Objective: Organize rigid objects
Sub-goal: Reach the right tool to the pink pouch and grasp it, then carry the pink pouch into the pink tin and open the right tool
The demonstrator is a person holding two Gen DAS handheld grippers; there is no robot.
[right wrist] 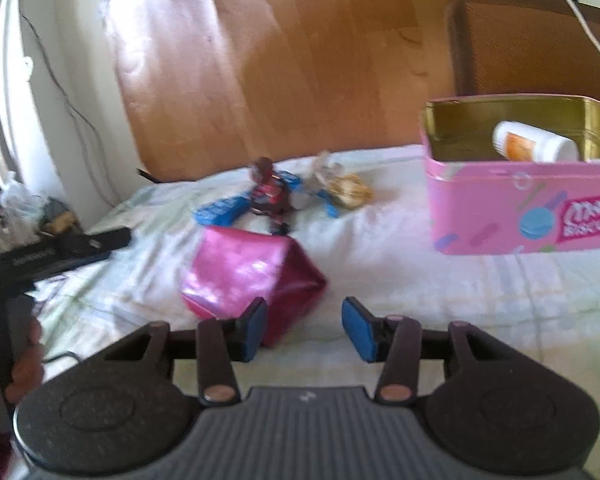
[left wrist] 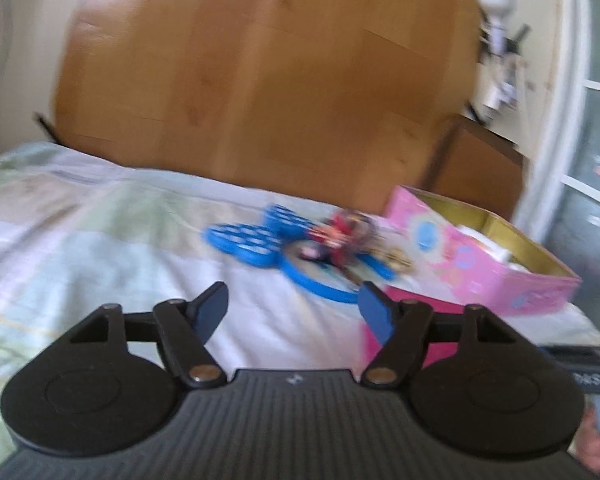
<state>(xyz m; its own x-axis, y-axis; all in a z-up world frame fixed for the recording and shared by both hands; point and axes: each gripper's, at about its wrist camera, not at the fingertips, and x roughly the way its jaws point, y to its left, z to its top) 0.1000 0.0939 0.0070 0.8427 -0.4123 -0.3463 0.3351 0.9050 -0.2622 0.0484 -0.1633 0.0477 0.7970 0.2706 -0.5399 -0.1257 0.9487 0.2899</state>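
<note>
Pink tin [right wrist: 500,208] well right of toy pile [right wrist: 276,196]; left gripper [left wrist: 294,312] and right gripper [right wrist: 305,330] both part-open, empty; magenta pouch [right wrist: 252,276] could snag right's reach

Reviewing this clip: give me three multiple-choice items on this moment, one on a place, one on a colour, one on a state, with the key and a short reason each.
1. Where is the white bottle?
A. inside the pink tin
B. on the bed sheet
C. in a gripper

2. What colour is the shiny pouch?
A. green
B. magenta
C. yellow

3. How is the right gripper?
A. shut on the pouch
B. shut on the bottle
C. open, holding nothing

Key: 1 A, it lies within the tin's gold walls; 2 B, its foil shows magenta; 3 C, bare sheet shows between the pads.
</note>
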